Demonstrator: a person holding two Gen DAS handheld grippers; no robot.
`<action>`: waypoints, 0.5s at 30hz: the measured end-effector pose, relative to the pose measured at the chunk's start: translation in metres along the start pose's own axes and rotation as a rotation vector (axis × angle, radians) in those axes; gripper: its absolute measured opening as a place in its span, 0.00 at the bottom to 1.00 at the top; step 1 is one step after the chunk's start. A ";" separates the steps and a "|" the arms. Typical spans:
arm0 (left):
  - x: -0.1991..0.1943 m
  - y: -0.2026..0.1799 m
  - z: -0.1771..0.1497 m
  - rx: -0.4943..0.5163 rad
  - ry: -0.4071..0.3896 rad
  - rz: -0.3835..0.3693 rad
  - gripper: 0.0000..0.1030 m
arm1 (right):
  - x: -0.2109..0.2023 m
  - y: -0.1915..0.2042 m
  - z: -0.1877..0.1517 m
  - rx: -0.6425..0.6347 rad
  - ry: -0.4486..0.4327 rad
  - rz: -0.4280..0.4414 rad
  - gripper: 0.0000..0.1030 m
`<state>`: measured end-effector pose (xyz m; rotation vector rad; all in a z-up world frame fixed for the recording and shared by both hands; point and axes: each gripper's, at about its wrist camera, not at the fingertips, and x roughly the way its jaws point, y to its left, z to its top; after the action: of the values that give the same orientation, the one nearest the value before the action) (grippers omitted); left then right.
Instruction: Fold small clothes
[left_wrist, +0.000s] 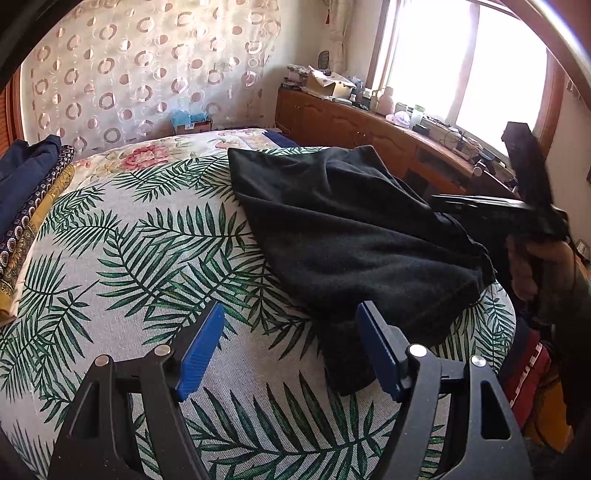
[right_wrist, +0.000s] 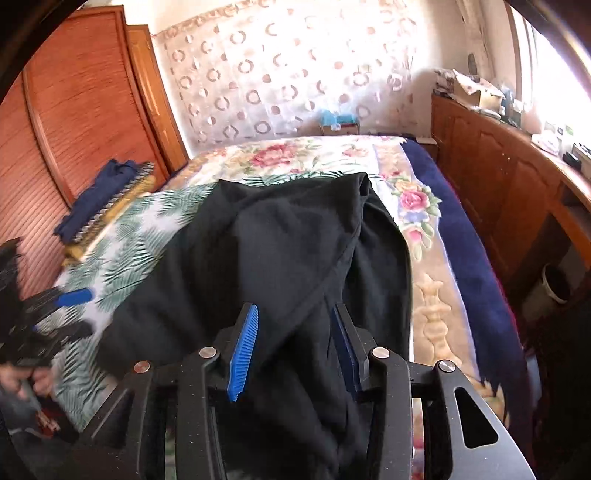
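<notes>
The left tongs (left_wrist: 291, 350) stand wide over the leaf-print cloth (left_wrist: 147, 258), nothing between the blue pads (left_wrist: 201, 350). A corner of the black garment (left_wrist: 351, 229) lies just beyond and beside the right-hand pad, with a dark fold reaching down next to it; whether the pad touches it cannot be told.

The right tongs (right_wrist: 295, 347) stand partly apart with the black garment (right_wrist: 266, 251) bunched between them. The left pad (right_wrist: 243, 354) shows clear blue, with cloth draped over its inner edge; the right pad is half hidden against the fabric. The pads do not look pressed on the cloth, so the garment hangs loose between them rather than pinched.

From these tongs the garment spreads ahead over the bed, a seam running slantwise across it and its far edge lying at the border of the leaf-print cloth and the flowered quilt (right_wrist: 410, 206). To the right of it runs the quilt's blue edge (right_wrist: 461, 240), then a wooden cabinet (right_wrist: 498, 177) under a bright window. Far left lies a stack of folded clothes (right_wrist: 99, 206) before a slatted wooden door (right_wrist: 85, 110). Low on the left, blurred, are the other tongs (right_wrist: 72, 297) and the hand (right_wrist: 18, 380) holding them.
</notes>
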<state>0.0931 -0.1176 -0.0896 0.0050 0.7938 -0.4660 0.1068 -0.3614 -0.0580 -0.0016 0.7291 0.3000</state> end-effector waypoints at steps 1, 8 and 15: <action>0.000 0.000 0.000 0.001 0.002 0.000 0.73 | 0.011 -0.002 0.004 0.005 0.013 -0.006 0.41; 0.002 0.000 -0.003 0.000 0.009 -0.005 0.73 | 0.039 -0.011 0.024 0.000 0.050 0.004 0.04; 0.002 0.002 -0.002 -0.007 0.007 -0.010 0.73 | -0.012 -0.034 0.046 0.010 -0.123 -0.177 0.03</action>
<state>0.0932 -0.1165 -0.0929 -0.0040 0.8023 -0.4733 0.1372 -0.3924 -0.0192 -0.0378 0.6037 0.1260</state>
